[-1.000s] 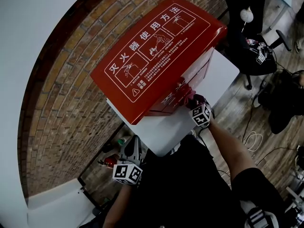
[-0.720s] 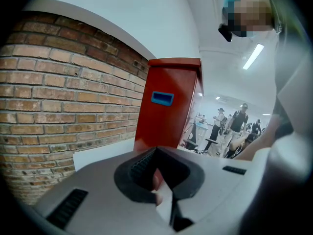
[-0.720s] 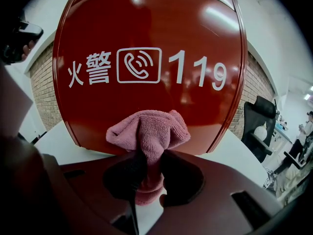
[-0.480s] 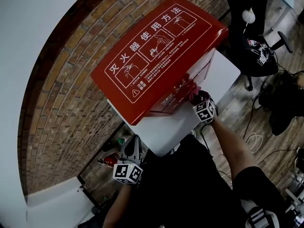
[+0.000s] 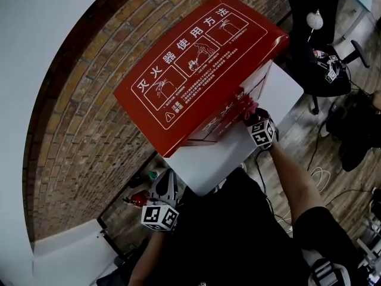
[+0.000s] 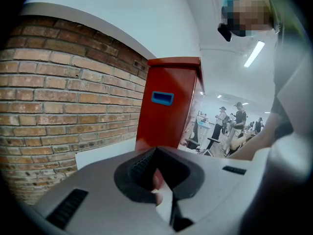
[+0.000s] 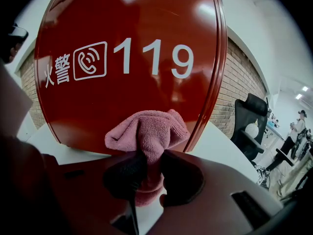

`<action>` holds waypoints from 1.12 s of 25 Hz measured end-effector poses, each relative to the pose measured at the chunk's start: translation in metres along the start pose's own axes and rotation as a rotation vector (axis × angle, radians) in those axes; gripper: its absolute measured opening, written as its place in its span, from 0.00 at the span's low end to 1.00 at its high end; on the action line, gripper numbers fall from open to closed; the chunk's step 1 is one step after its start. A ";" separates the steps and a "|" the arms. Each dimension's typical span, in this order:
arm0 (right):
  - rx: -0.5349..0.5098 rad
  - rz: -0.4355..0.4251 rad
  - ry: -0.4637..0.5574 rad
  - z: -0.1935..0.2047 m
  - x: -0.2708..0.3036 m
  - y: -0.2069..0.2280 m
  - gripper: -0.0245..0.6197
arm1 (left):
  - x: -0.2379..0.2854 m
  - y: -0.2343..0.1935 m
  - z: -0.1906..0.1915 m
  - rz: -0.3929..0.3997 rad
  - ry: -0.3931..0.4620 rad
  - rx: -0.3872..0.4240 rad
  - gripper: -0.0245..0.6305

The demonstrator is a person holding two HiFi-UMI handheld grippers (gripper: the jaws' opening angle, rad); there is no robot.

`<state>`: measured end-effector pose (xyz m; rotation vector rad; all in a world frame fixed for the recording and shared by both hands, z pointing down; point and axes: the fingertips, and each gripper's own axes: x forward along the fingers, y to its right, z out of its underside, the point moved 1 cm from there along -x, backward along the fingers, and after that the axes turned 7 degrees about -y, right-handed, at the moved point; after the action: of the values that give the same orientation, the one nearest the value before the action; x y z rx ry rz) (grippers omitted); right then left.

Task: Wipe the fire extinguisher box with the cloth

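Right gripper view | right gripper (image 7: 146,174) clamps cloth (image 7: 146,131) on fire extinguisher box (image 7: 127,97) | looks soft, bunch-grip suits | left gripper (image 6: 159,180) closed, empty

cloth (image 7: 146,129) partly hidden between fingers (image 7: 182,177), distant people (image 6: 239,116) tiny

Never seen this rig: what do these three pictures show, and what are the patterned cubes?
No robot: a person holds a two-jaw gripper in each hand; the patterned cubes are parts of them. The head view comes from a camera on the person's head, looking down. The other two come from cameras riding on the grippers. The right gripper is clamped on a pink cloth, against the front of the red fire extinguisher box, which stands on a white base by a brick wall. The left gripper hangs low, jaws together, empty.
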<state>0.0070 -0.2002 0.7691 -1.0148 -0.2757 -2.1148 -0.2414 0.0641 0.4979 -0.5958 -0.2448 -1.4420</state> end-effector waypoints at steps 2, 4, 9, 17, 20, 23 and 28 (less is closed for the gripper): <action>0.003 0.009 -0.002 0.000 0.001 0.007 0.18 | -0.001 -0.001 0.000 -0.006 0.000 -0.001 0.06; 0.011 0.019 -0.004 0.000 0.003 0.015 0.18 | -0.001 -0.002 0.000 -0.011 0.000 -0.002 0.06; 0.041 0.045 -0.012 0.000 0.007 0.034 0.18 | -0.003 -0.003 0.000 -0.021 -0.003 -0.004 0.06; 0.042 0.073 -0.023 0.002 0.012 0.058 0.18 | -0.005 -0.003 0.000 -0.036 -0.011 0.000 0.06; 0.037 0.095 -0.019 -0.001 0.012 0.072 0.18 | -0.007 -0.003 0.002 -0.042 -0.019 0.005 0.06; 0.046 0.119 -0.003 -0.005 0.009 0.087 0.18 | -0.009 -0.003 0.003 -0.045 -0.030 -0.001 0.06; 0.080 0.142 0.002 -0.004 0.003 0.103 0.18 | -0.009 0.000 0.008 -0.039 -0.050 -0.004 0.06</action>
<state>0.0769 -0.2744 0.7559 -0.9571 -0.2767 -1.9613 -0.2409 0.0759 0.5002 -0.6333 -0.2945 -1.4668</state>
